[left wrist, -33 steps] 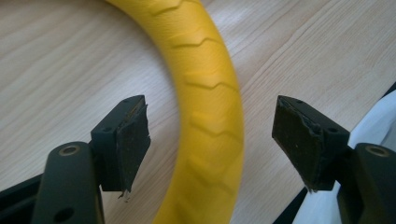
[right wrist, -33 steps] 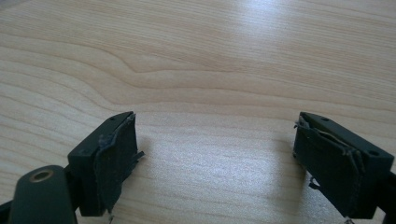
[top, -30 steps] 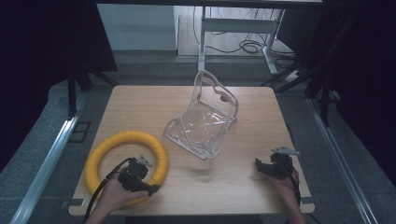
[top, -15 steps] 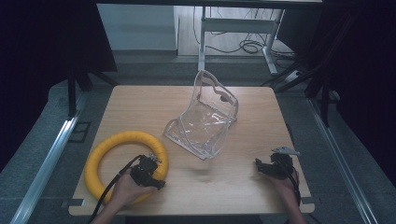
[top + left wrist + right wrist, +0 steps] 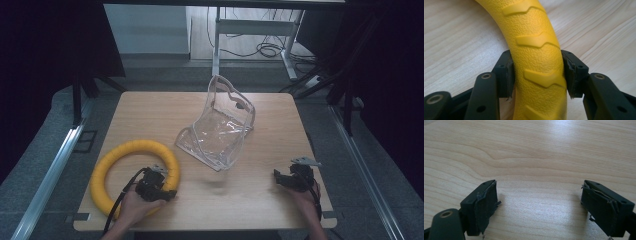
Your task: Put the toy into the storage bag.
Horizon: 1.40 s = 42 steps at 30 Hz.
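Observation:
A yellow textured ring [image 5: 131, 150] lies flat at the front left of the wooden table [image 5: 150, 107]. My left gripper [image 5: 162, 187] has just been closing on the ring's near right arc and is now shut on it. In the left gripper view both pads [image 5: 509, 75] press the sides of the yellow ring [image 5: 536, 60]. A clear plastic zip bag [image 5: 220, 125] stands slumped at mid-table. My right gripper [image 5: 278, 176] rests at the front right, pointing left, open. In the right gripper view its fingers [image 5: 484, 206] stand wide over bare wood.
The table's front edge [image 5: 210, 226] runs just below both hands. Bare wood lies between the two grippers and in front of the bag. Metal rails [image 5: 50, 170] flank the table on the floor. A desk frame and cables [image 5: 260, 47] stand beyond the far edge.
The left gripper slid a little to the right along the ring's near arc and its jaws closed onto the ring. The right gripper, ring and bag kept still.

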Each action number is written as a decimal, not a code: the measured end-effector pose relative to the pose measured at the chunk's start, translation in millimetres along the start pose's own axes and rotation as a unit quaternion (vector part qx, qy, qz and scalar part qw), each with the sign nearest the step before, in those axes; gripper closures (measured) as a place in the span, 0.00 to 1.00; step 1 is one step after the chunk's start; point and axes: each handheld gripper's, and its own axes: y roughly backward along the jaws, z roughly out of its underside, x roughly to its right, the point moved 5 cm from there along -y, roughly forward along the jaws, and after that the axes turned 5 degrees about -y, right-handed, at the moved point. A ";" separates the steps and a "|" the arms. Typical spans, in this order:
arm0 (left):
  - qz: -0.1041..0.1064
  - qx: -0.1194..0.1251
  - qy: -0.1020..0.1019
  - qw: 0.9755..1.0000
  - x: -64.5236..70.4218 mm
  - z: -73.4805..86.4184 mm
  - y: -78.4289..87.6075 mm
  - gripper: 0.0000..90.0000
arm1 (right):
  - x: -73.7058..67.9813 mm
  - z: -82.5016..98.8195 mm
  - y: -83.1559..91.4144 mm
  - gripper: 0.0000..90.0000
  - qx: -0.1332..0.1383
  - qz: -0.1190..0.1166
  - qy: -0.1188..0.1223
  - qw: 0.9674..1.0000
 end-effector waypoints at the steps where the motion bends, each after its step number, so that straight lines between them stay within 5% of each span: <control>1: 0.004 0.013 0.005 1.000 -0.5 -0.7 4.0 0.55 | 0.1 0.0 0.0 0.15 0.000 0.000 0.000 1.000; 7: 0.007 0.061 0.011 0.998 -2.2 -4.0 19.4 0.55 | 0.4 0.1 -0.1 0.15 0.000 0.002 -0.001 1.000; 14: -0.007 0.128 0.011 0.992 -4.1 -6.5 44.5 0.55 | 0.3 0.1 0.1 0.15 -0.001 0.003 -0.004 1.000; 16: -0.026 0.162 0.009 0.986 -5.5 -7.5 58.2 0.55 | 0.3 0.0 0.2 0.15 -0.001 0.004 -0.005 1.000; 19: -0.033 0.177 0.005 0.984 -6.9 -7.9 64.9 0.55 | 0.5 0.1 0.2 0.15 -0.001 0.004 -0.005 1.000; 24: -0.059 0.217 0.000 0.974 -8.6 -9.3 79.0 0.55 | 0.7 0.0 0.2 0.15 -0.001 0.005 -0.005 1.000; 26: -0.068 0.240 -0.003 0.968 -9.4 -10.2 84.4 0.55 | 0.7 0.0 0.2 0.15 -0.001 0.005 -0.005 1.000; 27: -0.068 0.240 -0.003 0.968 -9.4 -10.2 84.4 0.55 | 0.7 0.0 0.2 0.15 -0.001 0.005 -0.005 1.000; 37: -0.096 0.285 -0.015 0.954 -10.4 -17.0 104.0 0.55 | 0.7 0.0 0.2 0.15 0.000 0.006 -0.005 1.000; 42: -0.099 0.296 -0.018 0.950 -10.6 -20.2 109.1 0.56 | 0.6 0.0 0.2 0.15 -0.001 0.006 -0.006 1.000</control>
